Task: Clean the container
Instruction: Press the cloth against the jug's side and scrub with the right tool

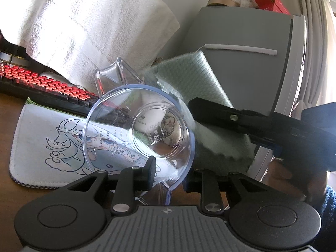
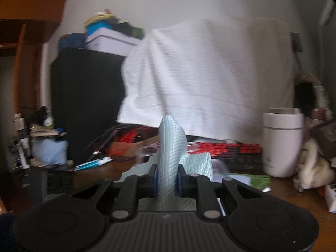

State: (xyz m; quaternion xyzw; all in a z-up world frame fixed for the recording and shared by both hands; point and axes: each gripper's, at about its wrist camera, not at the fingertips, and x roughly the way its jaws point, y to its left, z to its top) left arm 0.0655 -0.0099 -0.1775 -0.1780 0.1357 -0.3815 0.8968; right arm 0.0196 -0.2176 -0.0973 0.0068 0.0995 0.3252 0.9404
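Note:
In the left wrist view a clear plastic measuring container (image 1: 138, 130) lies tilted with its mouth facing the camera and its handle (image 1: 113, 75) pointing up. My left gripper (image 1: 170, 178) is shut on its rim by the pouring spout. My right gripper (image 1: 201, 107) comes in from the right and presses a pale green cloth (image 1: 189, 79) against the container's outer right side. The blurred right wrist view shows that gripper (image 2: 167, 180) shut on the green cloth (image 2: 171, 147), which stands up between the fingers. I cannot pick out the container there.
A keyboard with red keys (image 1: 42, 79) and a printed white mat (image 1: 37, 147) lie on the brown desk behind the container. A white towel (image 1: 84, 31) hangs above, and a grey cabinet (image 1: 241, 31) stands to the right. A white tumbler (image 2: 282, 142) and clutter crowd the desk.

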